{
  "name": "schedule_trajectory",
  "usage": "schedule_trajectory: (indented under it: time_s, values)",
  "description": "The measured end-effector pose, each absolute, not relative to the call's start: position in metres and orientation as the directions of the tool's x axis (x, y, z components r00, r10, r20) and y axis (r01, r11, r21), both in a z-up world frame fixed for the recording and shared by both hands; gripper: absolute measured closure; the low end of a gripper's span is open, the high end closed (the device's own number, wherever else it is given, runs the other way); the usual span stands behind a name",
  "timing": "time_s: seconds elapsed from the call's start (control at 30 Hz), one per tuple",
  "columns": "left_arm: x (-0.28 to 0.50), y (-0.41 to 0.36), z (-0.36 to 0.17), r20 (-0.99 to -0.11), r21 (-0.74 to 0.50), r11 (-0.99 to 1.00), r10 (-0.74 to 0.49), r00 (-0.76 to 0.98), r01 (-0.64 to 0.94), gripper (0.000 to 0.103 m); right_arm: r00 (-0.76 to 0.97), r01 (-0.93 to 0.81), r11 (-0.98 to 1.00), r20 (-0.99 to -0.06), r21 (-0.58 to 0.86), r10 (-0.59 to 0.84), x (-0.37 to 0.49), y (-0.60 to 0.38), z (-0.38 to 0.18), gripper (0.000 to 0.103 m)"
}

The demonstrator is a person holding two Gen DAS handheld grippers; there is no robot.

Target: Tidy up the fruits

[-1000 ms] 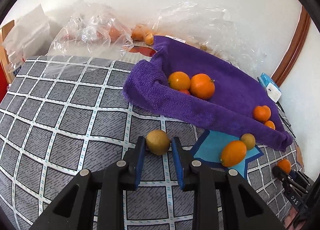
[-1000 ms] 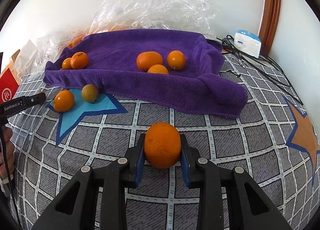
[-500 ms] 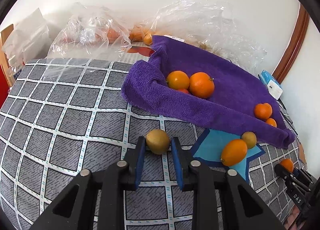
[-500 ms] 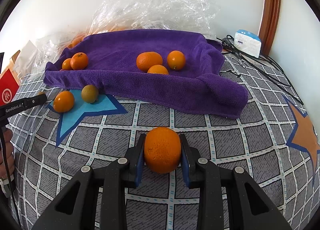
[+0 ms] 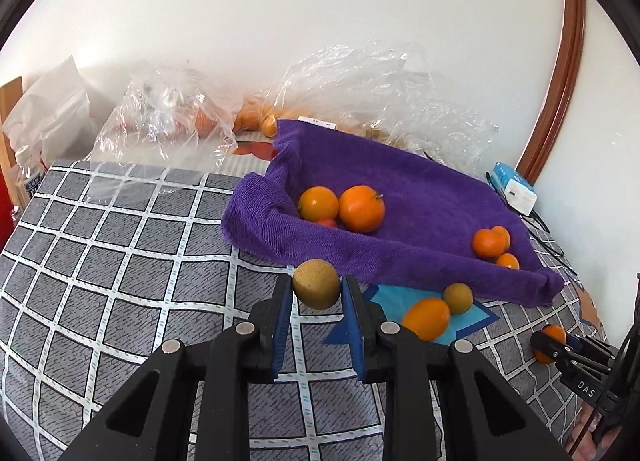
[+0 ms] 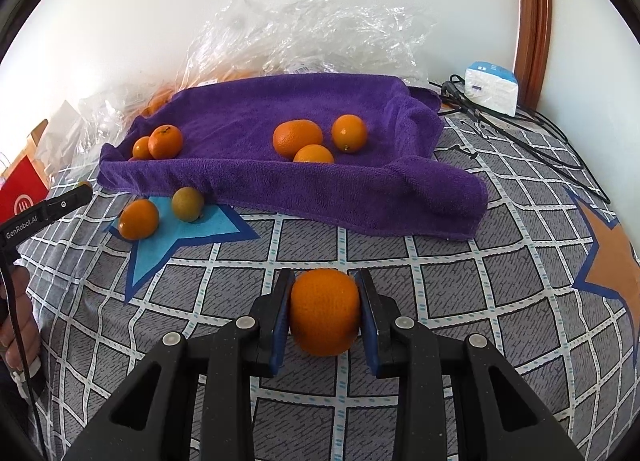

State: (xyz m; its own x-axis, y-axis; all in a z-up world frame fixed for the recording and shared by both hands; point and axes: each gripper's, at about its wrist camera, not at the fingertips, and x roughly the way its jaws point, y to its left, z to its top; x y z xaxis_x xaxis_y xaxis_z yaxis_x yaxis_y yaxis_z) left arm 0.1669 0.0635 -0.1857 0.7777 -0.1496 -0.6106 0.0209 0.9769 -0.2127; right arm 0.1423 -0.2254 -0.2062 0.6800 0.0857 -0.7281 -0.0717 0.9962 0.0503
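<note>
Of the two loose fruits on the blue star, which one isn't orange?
The brownish-green fruit, lying nearer the purple towel; its neighbour, the orange, sits farther out.

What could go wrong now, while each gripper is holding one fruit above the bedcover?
1. The left gripper pinches the round brownish fruit only near its fingertips, so it may slip out.
2. A dropped orange from the right gripper could roll on the soft bedcover.
3. The purple towel has a raised fold that could snag a low approach.
</note>
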Motion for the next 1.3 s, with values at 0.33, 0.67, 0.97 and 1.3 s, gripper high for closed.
schedule_trajectory:
  time_s: [0.33, 0.67, 0.97, 1.3]
  values:
    - [0.168, 0.072, -0.182, -0.591, -0.245, 0.97, -0.15, 0.793, 0.002, 0.079, 0.687, -0.072, 0.994, -0.718, 0.088, 0.113, 0.14, -0.23, -0.205, 0.072]
    - [0.166, 0.081, -0.179, -0.575, -0.276, 0.961, -0.143, 0.806, -0.026, 0.079, 0.684, -0.101, 0.992, -0.72, 0.071, 0.121, 0.139, -0.225, -0.204, 0.072]
    - [0.166, 0.089, -0.178, -0.568, -0.305, 0.951, -0.144, 0.81, -0.045, 0.079, 0.69, -0.089, 0.989, -0.709, 0.116, 0.145, 0.133, -0.227, -0.198, 0.072]
    - [0.168, 0.1, -0.177, -0.568, -0.334, 0.94, -0.145, 0.81, -0.066, 0.079, 0.676, -0.104, 0.989, -0.722, 0.105, 0.148, 0.14, -0.219, -0.195, 0.077]
